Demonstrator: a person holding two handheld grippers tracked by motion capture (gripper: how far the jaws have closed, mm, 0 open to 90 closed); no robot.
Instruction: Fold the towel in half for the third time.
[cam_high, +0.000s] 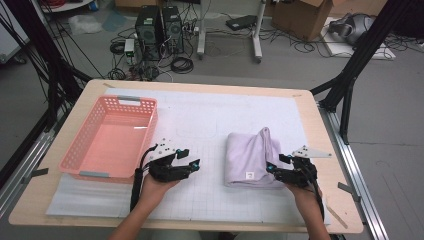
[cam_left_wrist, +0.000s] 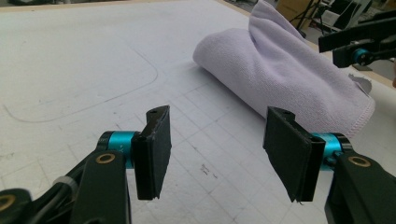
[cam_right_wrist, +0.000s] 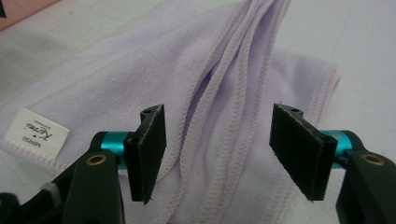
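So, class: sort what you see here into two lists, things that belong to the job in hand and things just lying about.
Job in hand:
towel
right gripper, open over the towel
left gripper, open beside it
basket, probably

Lying about:
computer towers
cardboard box
cables

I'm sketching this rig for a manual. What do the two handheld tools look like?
Both are black. The left tool and right tool each have two flat rectangular black pads on teal metal collars, with brass-coloured pivot rivets on the arms. A grey three-cornered plate tops the right one, and a similar plate sits on the left. A black cable trails from the left tool. No sleeves are visible.
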